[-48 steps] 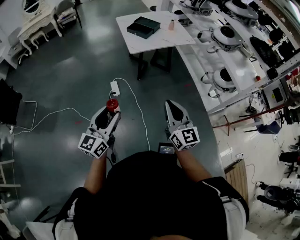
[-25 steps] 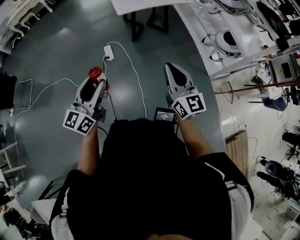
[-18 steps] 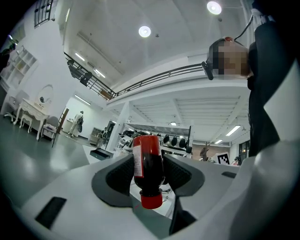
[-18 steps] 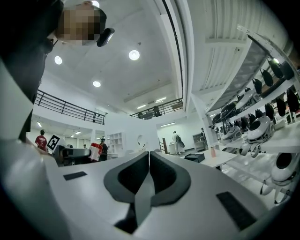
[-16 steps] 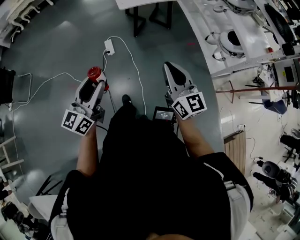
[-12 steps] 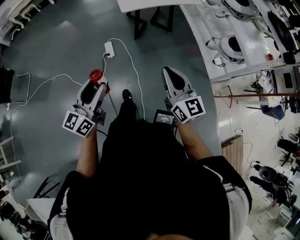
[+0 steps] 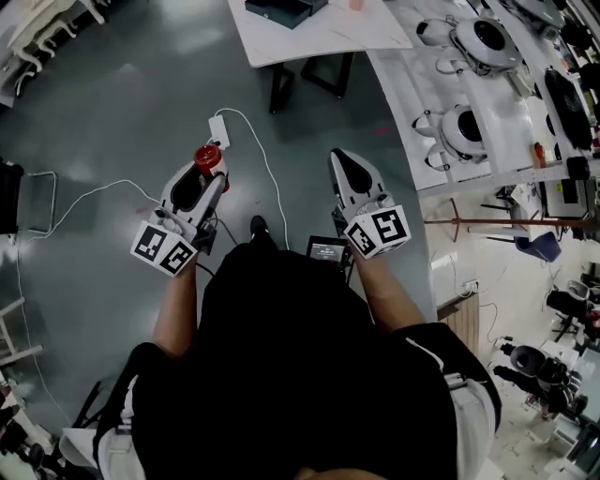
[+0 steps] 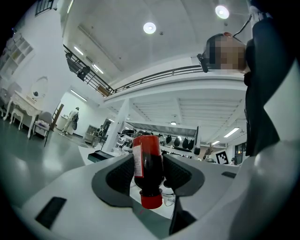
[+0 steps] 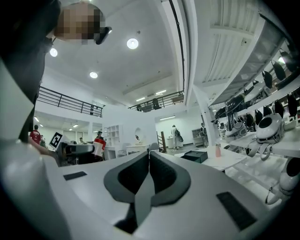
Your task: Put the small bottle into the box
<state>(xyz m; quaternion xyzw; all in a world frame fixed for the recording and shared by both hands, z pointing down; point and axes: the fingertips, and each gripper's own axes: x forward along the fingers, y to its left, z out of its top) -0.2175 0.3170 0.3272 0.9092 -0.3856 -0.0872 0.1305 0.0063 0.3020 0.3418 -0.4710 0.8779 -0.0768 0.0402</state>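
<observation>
My left gripper (image 7: 208, 174) is shut on a small red bottle (image 7: 208, 157). In the left gripper view the bottle (image 8: 146, 164) hangs upside down between the dark pads, red cap (image 8: 151, 200) at the bottom. My right gripper (image 7: 340, 157) is held level beside it, and in its own view the right gripper (image 9: 149, 157) is shut with nothing between its jaws. The dark box (image 7: 281, 7) lies on a white table (image 7: 323, 39) ahead of both grippers. The right gripper view shows the box (image 9: 196, 156) with a small pink bottle (image 9: 217, 150) standing beside it.
A white power strip (image 7: 217, 129) with its cable lies on the grey floor in front of me. Long white shelves with round white robot heads (image 7: 459, 131) run along the right side. White furniture stands far off to the left (image 8: 21, 104).
Both grippers have travelled forward over the floor, the left still holding the red bottle. The white table with the dark box has come back into view at the top of the head view.
</observation>
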